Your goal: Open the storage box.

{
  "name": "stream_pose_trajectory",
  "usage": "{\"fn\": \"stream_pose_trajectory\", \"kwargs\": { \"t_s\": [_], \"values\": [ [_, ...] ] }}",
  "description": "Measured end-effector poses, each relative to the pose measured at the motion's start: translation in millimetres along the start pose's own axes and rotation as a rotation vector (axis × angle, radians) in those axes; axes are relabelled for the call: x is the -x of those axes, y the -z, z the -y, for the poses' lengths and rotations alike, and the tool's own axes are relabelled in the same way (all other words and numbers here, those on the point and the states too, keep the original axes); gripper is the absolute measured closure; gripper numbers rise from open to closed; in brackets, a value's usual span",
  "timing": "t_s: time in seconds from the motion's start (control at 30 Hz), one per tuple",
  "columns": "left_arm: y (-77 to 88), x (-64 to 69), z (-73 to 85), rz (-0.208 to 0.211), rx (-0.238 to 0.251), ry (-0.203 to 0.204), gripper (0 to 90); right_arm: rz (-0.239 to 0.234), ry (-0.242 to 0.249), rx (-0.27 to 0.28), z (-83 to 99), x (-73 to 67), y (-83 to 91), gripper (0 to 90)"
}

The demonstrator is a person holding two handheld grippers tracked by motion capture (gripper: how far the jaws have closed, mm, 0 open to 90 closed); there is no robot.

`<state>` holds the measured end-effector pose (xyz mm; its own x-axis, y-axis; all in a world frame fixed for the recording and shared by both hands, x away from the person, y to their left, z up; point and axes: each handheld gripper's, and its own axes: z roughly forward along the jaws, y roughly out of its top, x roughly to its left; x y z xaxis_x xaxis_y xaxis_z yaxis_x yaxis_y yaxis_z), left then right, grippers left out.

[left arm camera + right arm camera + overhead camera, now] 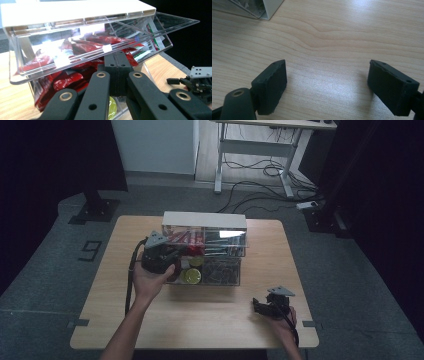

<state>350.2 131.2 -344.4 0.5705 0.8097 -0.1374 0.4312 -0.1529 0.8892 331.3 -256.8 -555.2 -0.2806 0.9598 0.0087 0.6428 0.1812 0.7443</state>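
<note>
A clear plastic organiser (205, 221) with a white top stands at the middle of the wooden table (210, 320). Its upper left bin holds red packets (182, 239), and a lower bin holds yellow round items (191, 276). My left gripper (172, 255) is at the box's left front, jaws shut together with nothing between them. In the left gripper view its tips (116, 56) sit right under the front edge of the tilted clear flap (82, 42), with the red packets (72, 76) behind. My right gripper (257, 306) rests open on the table at the front right, nothing between its pads (329, 82).
The other bins hold dark and silvery small items (222, 270). A corner of the organiser (269, 7) lies ahead and to the left of the right gripper. Beyond the table stand a white desk frame (255, 150), floor cables (260, 185) and a black stand base (95, 210).
</note>
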Motion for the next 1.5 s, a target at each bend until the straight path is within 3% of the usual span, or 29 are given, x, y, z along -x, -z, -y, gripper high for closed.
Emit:
{"fn": "stream_pose_trajectory", "kwargs": {
  "t_s": [0.4, 1.5],
  "values": [
    [-1.4, -6.5, -11.5, -0.003, 0.019, 0.023, 90.0, -0.002, -0.001, -0.001, -0.1, 0.0, 0.1, 15.7],
    [-4.4, -11.4, -41.2, -0.016, 0.047, 0.017, 90.0, -0.001, -0.004, -0.001, 0.0, -0.1, 0.1, 15.8]
  ]
}}
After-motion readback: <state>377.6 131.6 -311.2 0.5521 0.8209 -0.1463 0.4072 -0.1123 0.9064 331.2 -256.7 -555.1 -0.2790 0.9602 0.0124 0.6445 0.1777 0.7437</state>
